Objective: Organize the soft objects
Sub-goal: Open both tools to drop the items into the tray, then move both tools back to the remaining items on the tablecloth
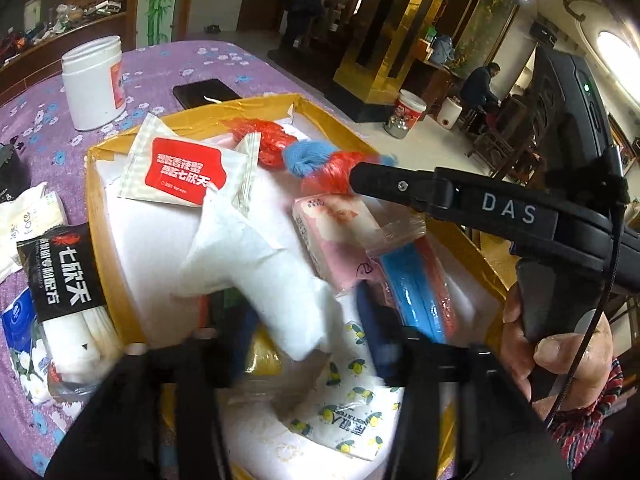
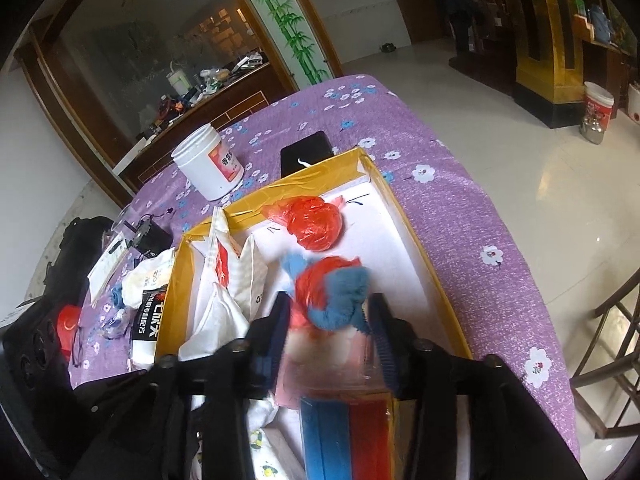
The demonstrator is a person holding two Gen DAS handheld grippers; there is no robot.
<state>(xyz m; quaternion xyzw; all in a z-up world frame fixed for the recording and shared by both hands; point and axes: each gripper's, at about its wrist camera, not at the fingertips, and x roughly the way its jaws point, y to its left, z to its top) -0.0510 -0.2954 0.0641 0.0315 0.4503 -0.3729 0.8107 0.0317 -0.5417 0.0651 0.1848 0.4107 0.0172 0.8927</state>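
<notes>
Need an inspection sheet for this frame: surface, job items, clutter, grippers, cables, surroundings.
Surface: purple floral tablecloth, a yellow-rimmed box on it.
Job's things: in the box, a red-labelled sachet, white tissue, a pink pack, a red bag ball, and a red-and-blue bundle. Black noodle pack lies outside the box.
Clutter: white jar, black phone.
Grippers: left hand-held gripper closed on the white tissue; right hand-held gripper open around the bundle.
Cables: thin black cable along the right unit.
Surroundings: tiled floor, gold pillar, seated person.
</notes>
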